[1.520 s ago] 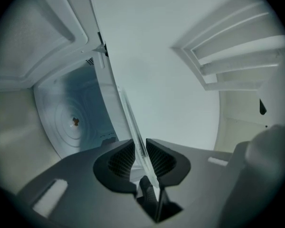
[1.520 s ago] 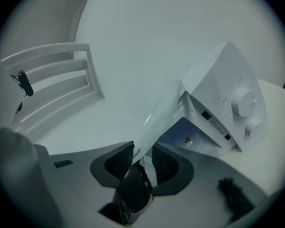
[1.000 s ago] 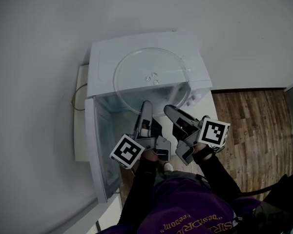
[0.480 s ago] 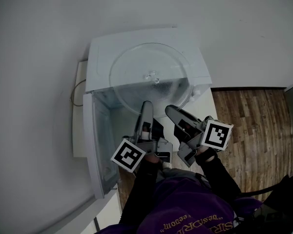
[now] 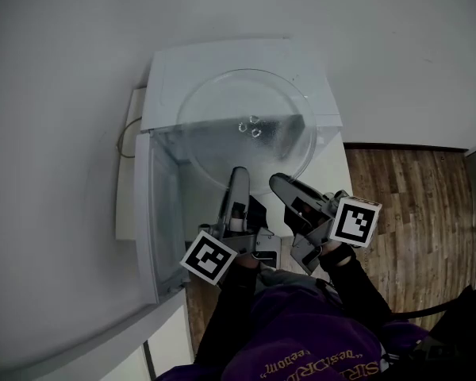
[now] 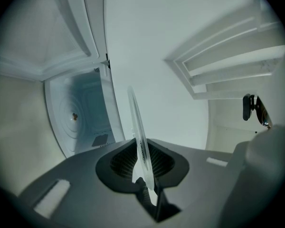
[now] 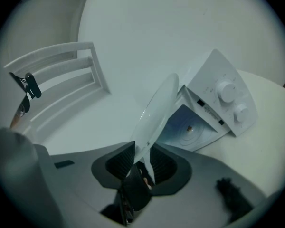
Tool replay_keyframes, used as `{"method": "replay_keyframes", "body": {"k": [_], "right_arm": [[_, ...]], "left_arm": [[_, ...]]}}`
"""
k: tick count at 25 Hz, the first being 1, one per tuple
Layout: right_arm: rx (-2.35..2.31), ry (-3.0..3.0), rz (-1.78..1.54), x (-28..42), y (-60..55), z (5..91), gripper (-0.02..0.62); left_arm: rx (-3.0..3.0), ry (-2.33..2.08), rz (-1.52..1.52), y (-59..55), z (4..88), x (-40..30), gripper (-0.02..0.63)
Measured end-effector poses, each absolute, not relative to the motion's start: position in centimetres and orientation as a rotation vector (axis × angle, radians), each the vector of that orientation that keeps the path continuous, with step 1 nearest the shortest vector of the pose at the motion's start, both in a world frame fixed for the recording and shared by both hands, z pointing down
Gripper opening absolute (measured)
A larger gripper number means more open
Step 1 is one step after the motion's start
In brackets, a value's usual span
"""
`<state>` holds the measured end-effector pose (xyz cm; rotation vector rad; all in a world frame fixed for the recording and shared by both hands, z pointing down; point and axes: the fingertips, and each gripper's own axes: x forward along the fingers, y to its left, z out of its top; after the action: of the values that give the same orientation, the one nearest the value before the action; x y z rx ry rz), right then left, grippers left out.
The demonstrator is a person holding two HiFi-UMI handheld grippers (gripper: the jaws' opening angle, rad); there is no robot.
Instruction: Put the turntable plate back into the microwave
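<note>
Carrying step: left gripper (image 5: 238,173) and right gripper (image 5: 276,181) pinch the turntable plate (image 5: 246,125) rim at 6 o'clock; next move likely needs level entry into the open microwave (image 5: 165,76).

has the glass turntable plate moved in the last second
Yes. The clear round glass turntable plate has slid toward the person: more of it now overhangs the front edge of the white microwave top.

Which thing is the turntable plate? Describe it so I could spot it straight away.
Find the white microwave, door swung open. In front of it, the left gripper and right gripper pinch the near rim of the turntable plate. It is the only clear glass disc there.
</note>
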<state>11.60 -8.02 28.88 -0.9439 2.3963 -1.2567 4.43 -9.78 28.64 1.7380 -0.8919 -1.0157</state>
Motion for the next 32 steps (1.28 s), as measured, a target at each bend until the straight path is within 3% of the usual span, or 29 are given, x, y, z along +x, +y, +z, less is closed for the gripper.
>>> {"method": "replay_keyframes", "body": {"k": [32], "right_arm": [[-0.722,2.544,-1.356,8.4,2.0,30.5,0.107]], "left_arm": [[1.628,-1.036,-1.223,1.8,30.5,1.1,0.057]]}}
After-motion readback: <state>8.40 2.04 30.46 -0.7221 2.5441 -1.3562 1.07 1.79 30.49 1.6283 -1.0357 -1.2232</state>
